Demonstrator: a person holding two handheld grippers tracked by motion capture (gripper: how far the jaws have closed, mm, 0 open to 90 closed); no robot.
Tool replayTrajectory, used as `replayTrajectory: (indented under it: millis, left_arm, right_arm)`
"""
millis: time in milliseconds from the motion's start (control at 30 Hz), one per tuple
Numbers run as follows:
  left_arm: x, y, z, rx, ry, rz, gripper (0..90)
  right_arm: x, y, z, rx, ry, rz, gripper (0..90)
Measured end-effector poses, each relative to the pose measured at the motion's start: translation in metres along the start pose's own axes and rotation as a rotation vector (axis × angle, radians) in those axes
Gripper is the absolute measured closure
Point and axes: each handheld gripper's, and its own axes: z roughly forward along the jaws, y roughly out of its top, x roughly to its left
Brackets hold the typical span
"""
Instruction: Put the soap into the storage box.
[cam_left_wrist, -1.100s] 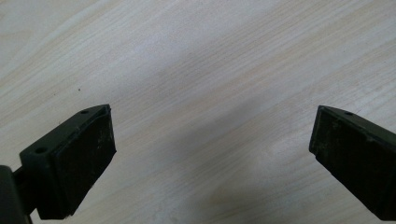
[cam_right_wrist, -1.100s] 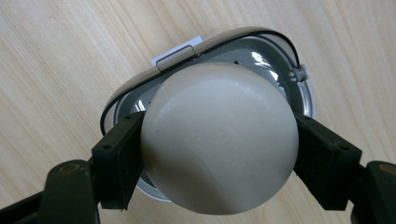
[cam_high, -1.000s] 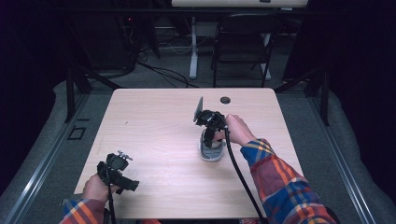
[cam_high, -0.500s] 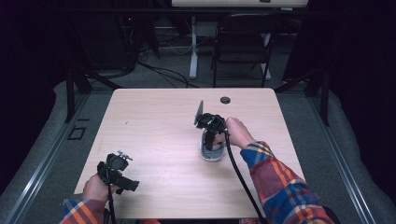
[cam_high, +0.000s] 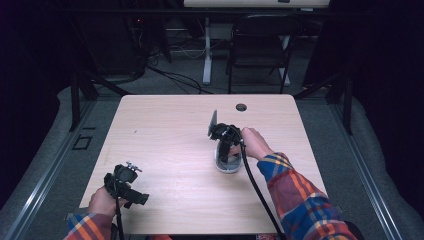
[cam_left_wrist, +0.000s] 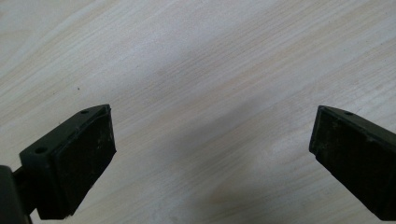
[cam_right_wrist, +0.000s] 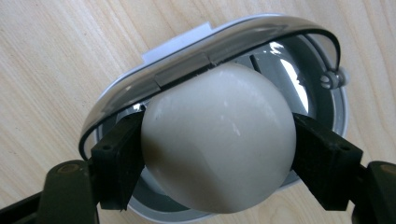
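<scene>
Clamping egg, right gripper jaws pressed (over steel container).

Lit tabletop, dark surroundings, soft focus

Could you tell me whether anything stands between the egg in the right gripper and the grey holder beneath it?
Nothing visible does. The right gripper is shut on the egg, which hangs directly over the open grey holder; its hinged lid is tipped back behind the egg, not across the opening.

A dark chair stands on grey floor behind the table.
</scene>
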Motion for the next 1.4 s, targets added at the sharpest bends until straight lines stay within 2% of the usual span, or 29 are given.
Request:
replayTrajectory:
  millis: [133,267,467,733,900,967,1200,1300,1400]
  left_arm:
    - [0.0,0.0,0.0,-0.001,0.001,0.002,0.0]
    - [0.0,0.0,0.0,0.001,0.0,0.002,0.0]
    - [-0.001,0.0,0.0,0.002,0.002,0.003,0.0]
    - [-0.001,0.0,0.0,0.003,0.0,0.004,0.0]
    - [-0.001,0.0,0.0,0.004,0.0,0.007,0.0]
    - [-0.001,0.0,0.0,0.004,0.0,0.007,0.0]
    - [-0.001,0.001,0.001,0.006,-0.001,0.005,0.0]
    - [-0.001,0.001,0.001,0.006,-0.001,0.005,0.0]
    - [-0.001,0.001,0.0,0.008,-0.001,0.006,0.0]
  right_arm:
    - [0.0,-0.002,-0.003,-0.01,-0.008,-0.003,23.2]
    - [0.0,-0.006,-0.009,-0.025,-0.022,0.017,18.6]
    - [0.0,-0.014,-0.021,-0.052,-0.043,0.023,15.2]
    - [-0.002,-0.031,-0.035,-0.116,-0.026,0.051,13.7]
    - [-0.005,-0.044,-0.039,-0.136,-0.021,0.066,9.7]
    - [-0.006,-0.047,-0.041,-0.126,-0.022,0.068,9.4]
    - [-0.012,-0.076,-0.04,-0.151,-0.016,0.115,5.8]
    - [-0.015,-0.085,-0.038,-0.141,-0.022,0.119,4.9]
    - [-0.019,-0.102,-0.033,-0.145,-0.015,0.144,2.3]
